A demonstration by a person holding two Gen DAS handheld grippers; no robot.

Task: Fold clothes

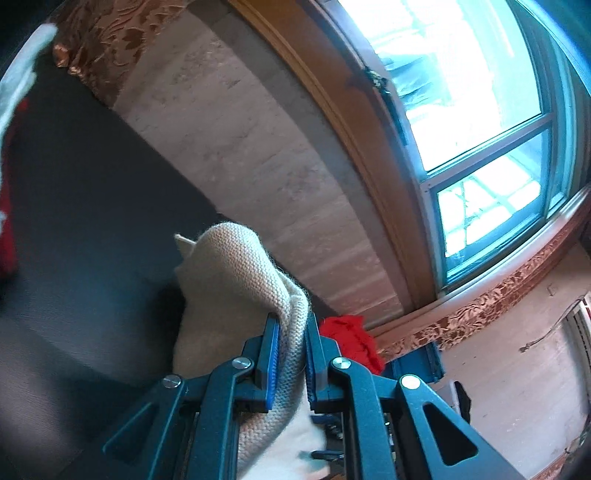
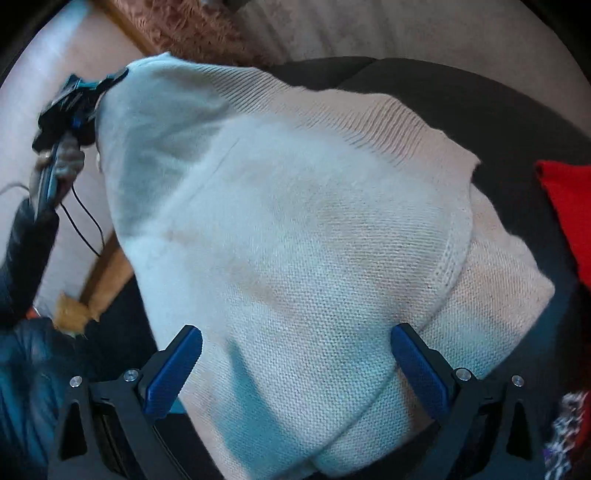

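Right wrist view: cream knitted sweater [image 2: 295, 229] fills most of frame, spread over a dark grey surface [image 2: 498, 122]. Ribbed hem band runs across its upper edge; a stitched seam curves down the right side.

Right gripper [image 2: 297, 341], black w/ blue ribbed pads [image 2: 173, 369], jaws spread wide apart, cloth lying between and over them, not pinched.

Upper left: left gripper [image 2: 110, 82], black w/ blue bits, jaws closed on a sweater corner, lifting it; thin black cable hangs below it.

Red fabric piece [image 2: 569, 218] at right edge, on the dark surface, near sweater but apart. Brown patterned cloth [image 2: 192, 29] along top.
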